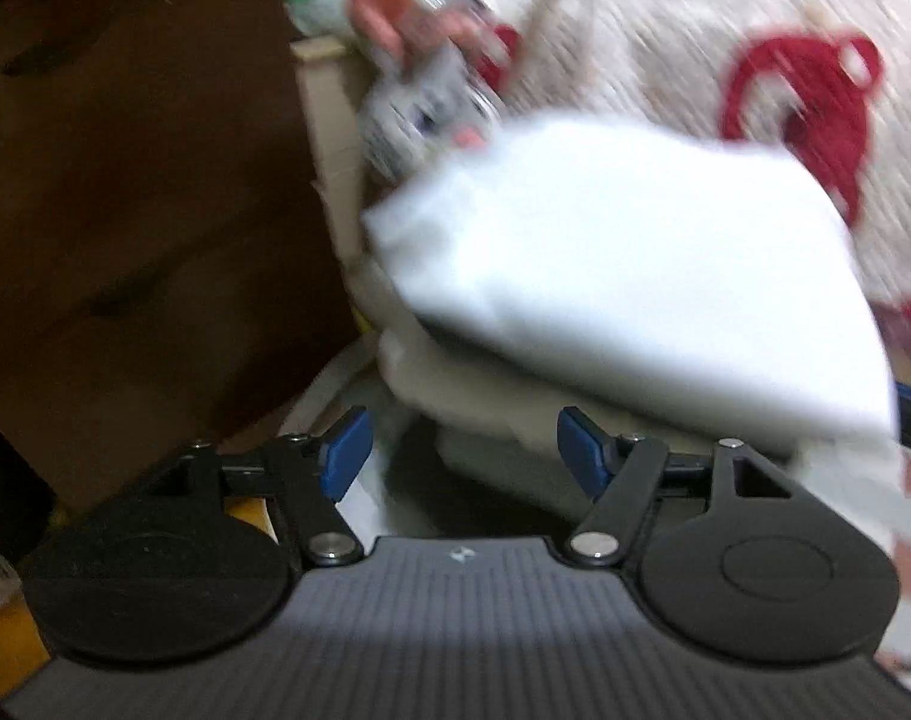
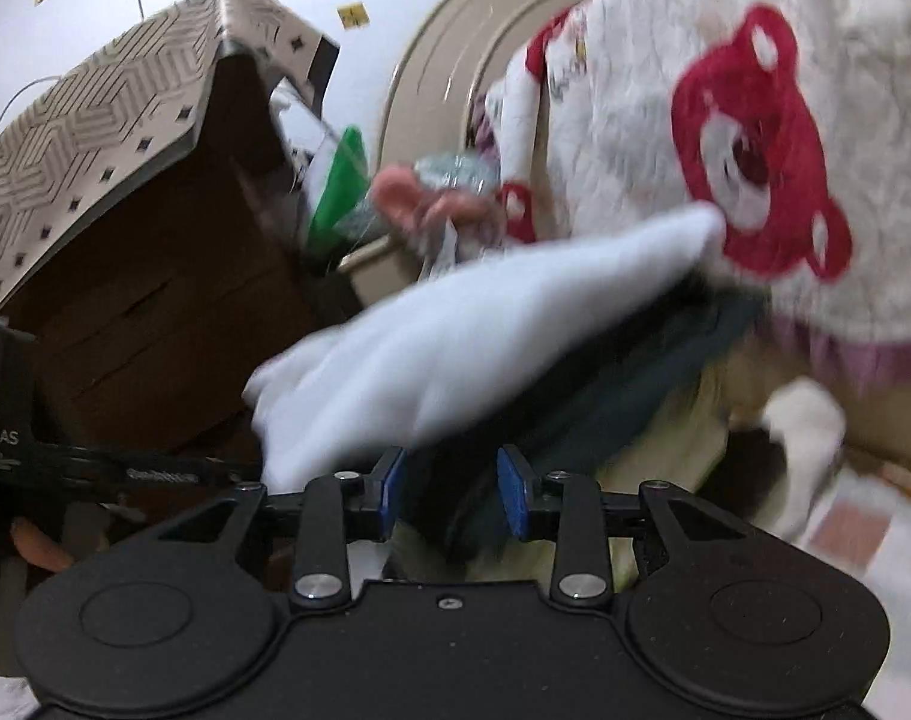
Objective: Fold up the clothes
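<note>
A folded white garment (image 1: 623, 276) lies blurred on top of a pile of pale clothes (image 1: 491, 396), just beyond my left gripper (image 1: 464, 450). That gripper's blue pads stand wide apart and grip nothing. In the right wrist view the same white garment (image 2: 467, 348) slopes over a dark teal garment (image 2: 623, 384). My right gripper (image 2: 452, 492) sits low against this stack with its pads partly apart. Dark cloth fills the gap between them, and the blur hides whether the pads press on it.
A cream blanket with red bear prints (image 2: 755, 138) hangs behind the pile. A brown cardboard box (image 2: 155, 300) with a patterned lid stands to the left. A grey and pink plush toy (image 1: 419, 96) and a green bag (image 2: 338, 186) lie behind the clothes.
</note>
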The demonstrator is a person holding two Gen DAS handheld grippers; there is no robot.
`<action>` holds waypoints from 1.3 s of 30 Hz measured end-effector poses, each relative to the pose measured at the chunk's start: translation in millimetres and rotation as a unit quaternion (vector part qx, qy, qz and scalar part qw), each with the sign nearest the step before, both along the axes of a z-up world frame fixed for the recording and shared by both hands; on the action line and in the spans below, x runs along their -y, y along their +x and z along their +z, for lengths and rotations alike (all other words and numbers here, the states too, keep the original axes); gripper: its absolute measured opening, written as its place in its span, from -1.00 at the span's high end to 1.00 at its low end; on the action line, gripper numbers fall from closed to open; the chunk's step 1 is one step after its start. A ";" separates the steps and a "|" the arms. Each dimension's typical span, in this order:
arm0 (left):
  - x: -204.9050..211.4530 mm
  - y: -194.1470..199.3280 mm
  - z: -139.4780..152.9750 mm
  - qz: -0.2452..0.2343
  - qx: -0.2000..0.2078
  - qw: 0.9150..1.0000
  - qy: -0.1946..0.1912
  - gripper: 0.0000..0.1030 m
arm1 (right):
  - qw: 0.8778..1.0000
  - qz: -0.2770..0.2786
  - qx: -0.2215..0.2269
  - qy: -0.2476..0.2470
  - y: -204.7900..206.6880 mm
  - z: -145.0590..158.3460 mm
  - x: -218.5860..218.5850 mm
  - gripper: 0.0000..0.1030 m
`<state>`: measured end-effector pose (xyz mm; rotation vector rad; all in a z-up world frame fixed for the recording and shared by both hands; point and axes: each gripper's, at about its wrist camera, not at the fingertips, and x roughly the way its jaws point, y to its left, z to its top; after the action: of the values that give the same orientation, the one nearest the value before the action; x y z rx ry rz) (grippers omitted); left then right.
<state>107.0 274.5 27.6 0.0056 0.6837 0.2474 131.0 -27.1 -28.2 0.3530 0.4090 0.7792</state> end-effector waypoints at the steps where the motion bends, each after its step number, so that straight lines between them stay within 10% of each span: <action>1: 8.6 -5.2 -5.2 -0.006 -0.004 1.000 -0.003 -0.31 | 1.000 -0.003 -0.008 0.003 -7.3 -4.7 5.2 0.21; 19: 126.9 -90.9 -28.5 -0.020 -0.016 1.000 0.002 -0.83 | 0.992 -0.071 -0.079 -0.072 -76.1 10.5 66.9 0.05; 39: 199.4 -160.4 -21.7 -0.082 -0.019 0.996 -0.016 -1.00 | 0.976 -0.118 -0.036 -0.177 -171.3 52.2 85.6 -0.24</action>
<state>-53.4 75.1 5.9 0.0364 0.7218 0.0783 -40.3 -112.7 24.0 0.0925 0.5539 0.4494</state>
